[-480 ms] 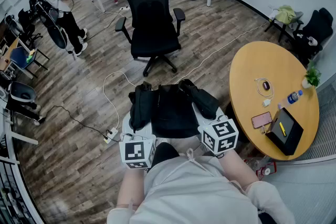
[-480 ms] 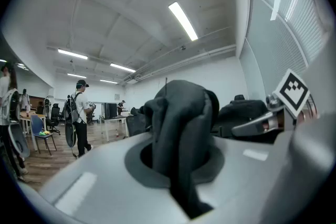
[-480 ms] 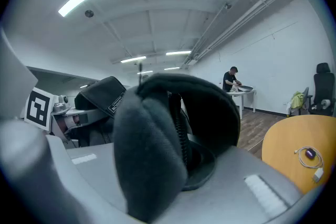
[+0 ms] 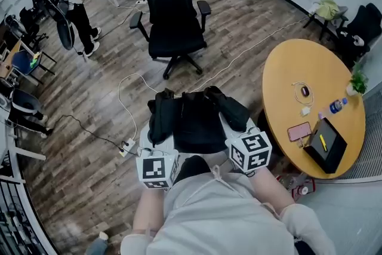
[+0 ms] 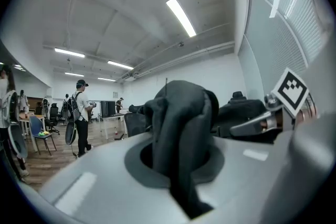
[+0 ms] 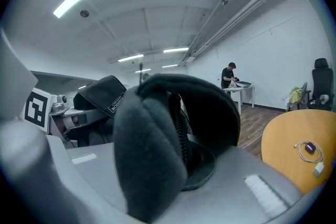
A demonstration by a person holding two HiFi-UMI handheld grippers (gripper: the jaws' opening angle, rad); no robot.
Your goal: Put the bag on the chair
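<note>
- Your left gripper [image 4: 160, 139] has its fingers [image 5: 105, 176] pinched narrow on one padded strap [image 5: 181, 128] of the bag [image 4: 194, 125]
- Your right gripper [image 4: 231, 128] grips the other strap [image 6: 152, 160] the same way, so the black bag hangs in the air between the two, just ahead of your body
- Each hold is on soft, folded strap only; if one creeps through the fingers as you walk, that side could sag and the bag could tip or drop
- A white cable [image 4: 127, 95] loops over the floor [image 4: 89, 98] between you and the chair [image 4: 173, 9]; the bag hides your feet, so you could snag it
- The chair stands well apart on castors, seat towards you; a nudge could roll or swivel it, and a bag set at the seat's front edge may slide off
- The bag's underside is hidden, and strap fills both gripper views, so neither gives a clear sight of the chair
</note>
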